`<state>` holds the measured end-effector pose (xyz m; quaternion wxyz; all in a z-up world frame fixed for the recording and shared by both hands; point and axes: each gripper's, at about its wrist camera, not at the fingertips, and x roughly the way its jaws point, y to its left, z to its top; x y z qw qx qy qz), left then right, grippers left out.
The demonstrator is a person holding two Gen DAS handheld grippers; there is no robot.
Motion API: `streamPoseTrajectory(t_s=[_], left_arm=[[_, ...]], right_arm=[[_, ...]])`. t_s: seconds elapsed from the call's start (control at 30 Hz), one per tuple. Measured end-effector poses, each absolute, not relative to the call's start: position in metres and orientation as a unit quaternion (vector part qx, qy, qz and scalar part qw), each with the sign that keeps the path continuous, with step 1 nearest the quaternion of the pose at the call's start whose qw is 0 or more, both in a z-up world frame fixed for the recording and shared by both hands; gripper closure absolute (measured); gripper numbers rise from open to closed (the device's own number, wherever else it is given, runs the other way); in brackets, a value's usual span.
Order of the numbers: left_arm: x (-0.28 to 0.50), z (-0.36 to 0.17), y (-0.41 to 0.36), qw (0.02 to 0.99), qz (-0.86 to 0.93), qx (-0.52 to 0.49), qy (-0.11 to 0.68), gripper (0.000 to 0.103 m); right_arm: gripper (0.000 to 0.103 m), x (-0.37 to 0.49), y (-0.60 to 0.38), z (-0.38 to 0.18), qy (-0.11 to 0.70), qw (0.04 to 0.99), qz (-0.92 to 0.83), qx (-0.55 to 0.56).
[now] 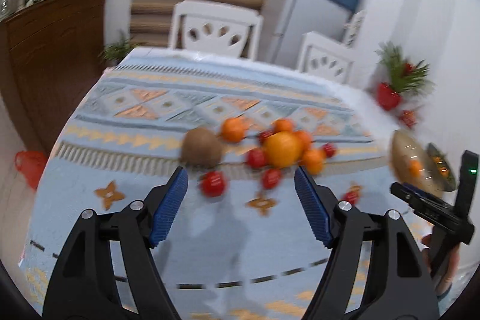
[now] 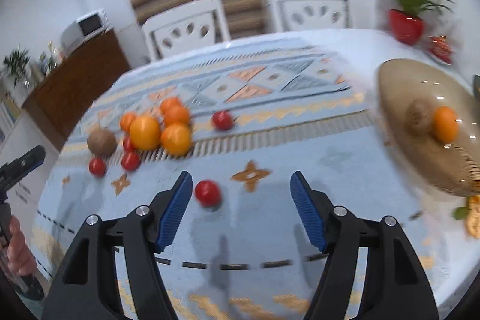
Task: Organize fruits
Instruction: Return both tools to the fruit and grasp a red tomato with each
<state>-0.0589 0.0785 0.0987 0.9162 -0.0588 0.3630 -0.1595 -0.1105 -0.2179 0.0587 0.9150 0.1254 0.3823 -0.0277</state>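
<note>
Both frames motion-blurred; small detail unreliable.

Left gripper [image 1: 241, 188]: jaws spread wide, nothing between them, held above the tablecloth [image 1: 150, 200] and aimed at the fruit pile. Right gripper [image 2: 241, 194]: jaws likewise spread wide and empty, over the near part of the cloth.

Fruit positions, right wrist view: the main cluster sits left of centre, with a large orange [image 2: 145, 132] in the middle and smaller oranges [image 2: 176, 138] touching it. A brown round fruit [image 2: 102, 142], possibly a kiwi, lies just beside the cluster on its left. Several small red tomatoes [image 2: 130, 160] are scattered at the pile's near edge. One tomato [image 2: 222, 120] lies apart to the right of the pile. Another loose tomato [image 2: 208, 193] lies just beside the right gripper's left finger, slightly ahead of it, not between the jaws.

The tan bowl [image 2: 396, 86] at far right already holds one brown fruit [image 2: 418, 116] and one orange [image 2: 445, 123], touching each other.

Step in hand, as judged: early in the sort. Two pieces are in the bowl and most are on the cloth. Neither gripper carries anything, so this looks like an approach for the next pick.

Next move calls for: shift the right gripper a little left and forward so the loose tomato sits centred between the pads, lower to the cloth, close gently. It is round and smooth and may roll if nudged by one finger first. Which bowl takes tomatoes cannot be told.
</note>
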Motion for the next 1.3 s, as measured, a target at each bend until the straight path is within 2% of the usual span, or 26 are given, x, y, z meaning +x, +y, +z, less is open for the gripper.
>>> streamPoseTrajectory(t_s=[0.3, 0.57, 0.63, 0.7, 0.77, 0.9, 0.97, 1.07, 1.1, 1.17, 1.23, 1.3], left_arm=[[-0.015, 0.043, 0.072, 0.883, -0.155, -0.059, 0.438, 0.033], [0.001, 0.025, 0.063, 0.896, -0.128, -0.044, 0.424, 0.033], [0.001, 0.027, 0.062, 0.900, -0.129, -0.042, 0.415, 0.033], [0.003, 0.022, 0.057, 0.897, -0.116, -0.023, 0.425, 0.033], [0.006, 0.016, 0.054, 0.891, -0.108, -0.013, 0.442, 0.039], [0.006, 0.016, 0.057, 0.891, -0.114, -0.021, 0.439, 0.042], [0.007, 0.015, 0.055, 0.893, -0.107, -0.014, 0.438, 0.050], [0.005, 0.015, 0.048, 0.895, -0.098, 0.007, 0.434, 0.057], [0.005, 0.015, 0.046, 0.896, -0.098, 0.015, 0.434, 0.059], [0.004, 0.015, 0.043, 0.896, -0.099, 0.025, 0.431, 0.070], [0.003, 0.015, 0.042, 0.896, -0.101, 0.027, 0.432, 0.070], [0.003, 0.016, 0.042, 0.896, -0.102, 0.026, 0.432, 0.070]], right_arm=[[0.035, -0.086, -0.185, 0.025, 0.408, 0.909, -0.009, 0.090], [0.036, -0.076, -0.175, 0.006, 0.428, 0.901, -0.017, 0.063], [0.038, -0.075, -0.173, 0.006, 0.424, 0.904, -0.014, 0.057], [0.049, -0.074, -0.171, 0.003, 0.430, 0.901, -0.015, 0.052], [0.051, -0.075, -0.170, 0.002, 0.431, 0.901, -0.020, 0.047], [0.052, -0.073, -0.171, 0.001, 0.431, 0.901, -0.026, 0.049], [0.057, -0.072, -0.172, 0.001, 0.433, 0.900, -0.025, 0.052], [0.067, -0.072, -0.171, 0.001, 0.432, 0.900, -0.025, 0.049], [0.068, -0.072, -0.170, 0.001, 0.433, 0.900, -0.025, 0.047], [0.069, -0.072, -0.168, 0.001, 0.432, 0.901, -0.025, 0.042], [0.074, -0.072, -0.166, 0.001, 0.431, 0.901, -0.024, 0.038], [0.074, -0.072, -0.167, 0.001, 0.431, 0.901, -0.023, 0.038]])
